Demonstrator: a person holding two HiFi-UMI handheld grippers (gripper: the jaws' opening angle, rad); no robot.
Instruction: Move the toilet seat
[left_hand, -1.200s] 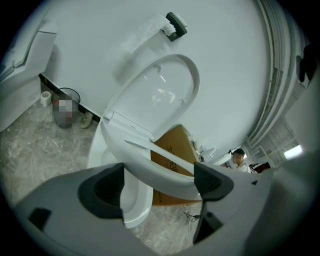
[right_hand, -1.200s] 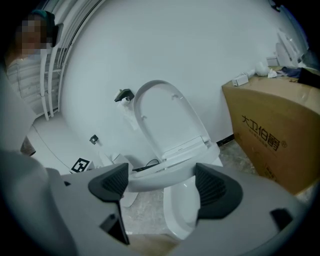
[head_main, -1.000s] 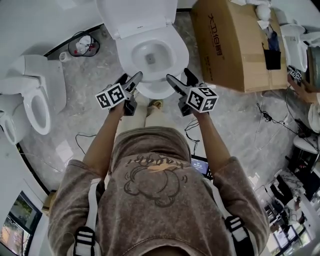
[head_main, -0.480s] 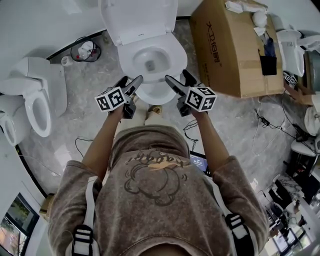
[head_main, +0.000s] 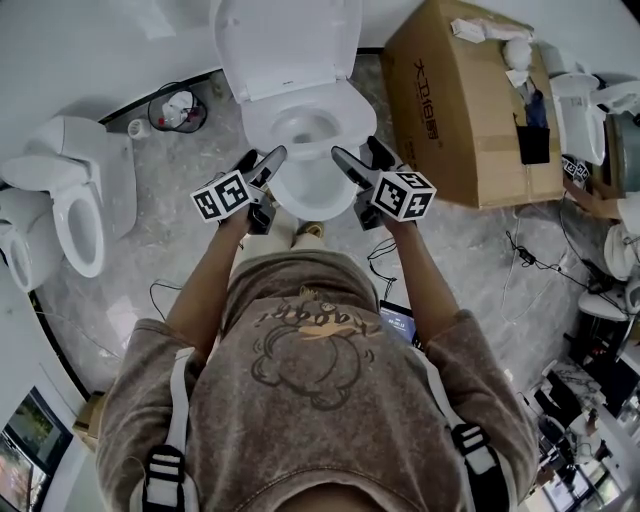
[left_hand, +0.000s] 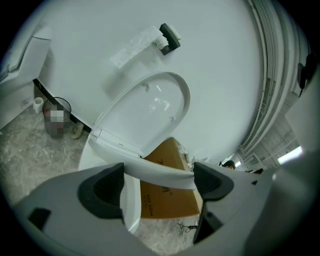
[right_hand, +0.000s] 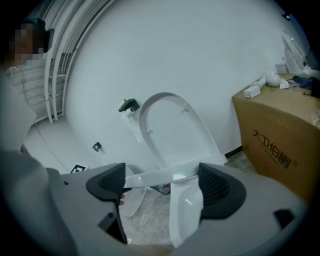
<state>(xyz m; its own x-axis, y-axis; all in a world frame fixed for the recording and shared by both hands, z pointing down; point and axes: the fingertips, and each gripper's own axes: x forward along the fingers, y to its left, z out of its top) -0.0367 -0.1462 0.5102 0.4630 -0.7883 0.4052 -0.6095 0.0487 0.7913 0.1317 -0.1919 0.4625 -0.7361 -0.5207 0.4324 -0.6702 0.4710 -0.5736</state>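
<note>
In the head view the person stands facing a toilet, with the left gripper (head_main: 262, 160) and the right gripper (head_main: 357, 158) held out side by side over the front of the bowl. The toilet seat (head_main: 357, 108) lies down on the bowl, and the lid (head_main: 285, 40) stands raised against the wall behind it. A cardboard box (head_main: 470, 100) sits on the floor just right of the toilet, a second toilet (head_main: 75, 215) stands well off to the left, and a small waste bin (head_main: 175, 108) is by the wall between them. In the left gripper view the left gripper (left_hand: 157, 186) has its jaws wide apart and holds nothing; the toilet seat (left_hand: 160, 172) runs across the gap beyond them, with the lid (left_hand: 145, 117) tilted up behind and the cardboard box (left_hand: 162, 200) past it. In the right gripper view the right gripper (right_hand: 162, 185) is likewise spread and empty, with the toilet seat (right_hand: 155, 176) crossing between its pads, the lid (right_hand: 172, 127) upright and the cardboard box (right_hand: 280, 145) at the right.
</note>
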